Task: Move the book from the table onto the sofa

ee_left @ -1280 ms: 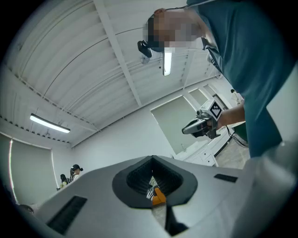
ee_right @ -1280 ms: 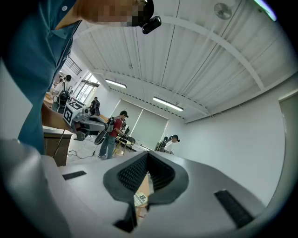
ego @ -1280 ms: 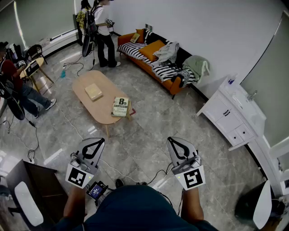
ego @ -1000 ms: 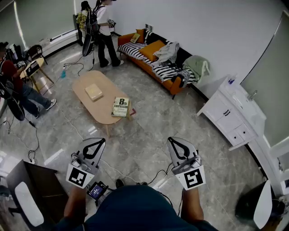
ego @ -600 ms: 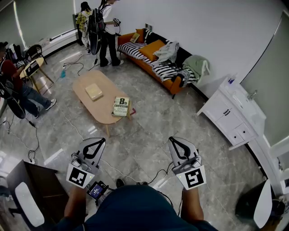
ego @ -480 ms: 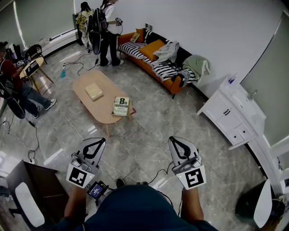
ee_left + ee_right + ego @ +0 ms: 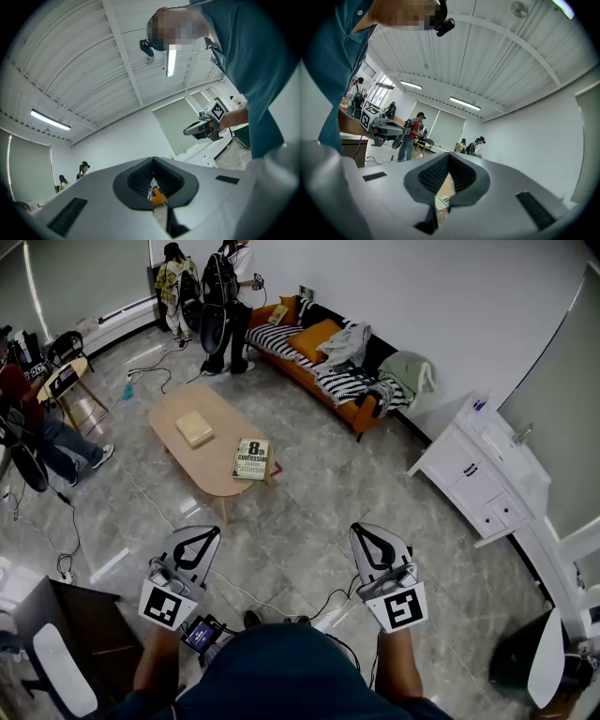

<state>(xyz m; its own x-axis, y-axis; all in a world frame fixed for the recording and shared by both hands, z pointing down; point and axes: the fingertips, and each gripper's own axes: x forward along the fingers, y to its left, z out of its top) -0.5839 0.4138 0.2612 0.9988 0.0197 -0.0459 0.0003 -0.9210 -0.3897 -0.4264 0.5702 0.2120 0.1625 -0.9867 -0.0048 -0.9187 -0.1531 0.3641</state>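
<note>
Left gripper (image 7: 208,534) and right gripper (image 7: 362,531) both clenched, empty, well short of the bench (image 7: 178,409). Book (image 7: 251,458) lies flat at the bench's near end, sofa (image 7: 281,341) beyond by the wall. Step, as I judge: approach first, open jaws, grip the book's near edge squarely.

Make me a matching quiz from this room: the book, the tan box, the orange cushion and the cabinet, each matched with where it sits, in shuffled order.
Things:
1. book
2. tan box
3. orange cushion
4. cabinet

Places:
A. on the sofa
B. at the table's near end, by its edge
C. around the middle of the table
D. white, standing apart at the right

Pairs: 1-B, 2-C, 3-A, 4-D
</note>
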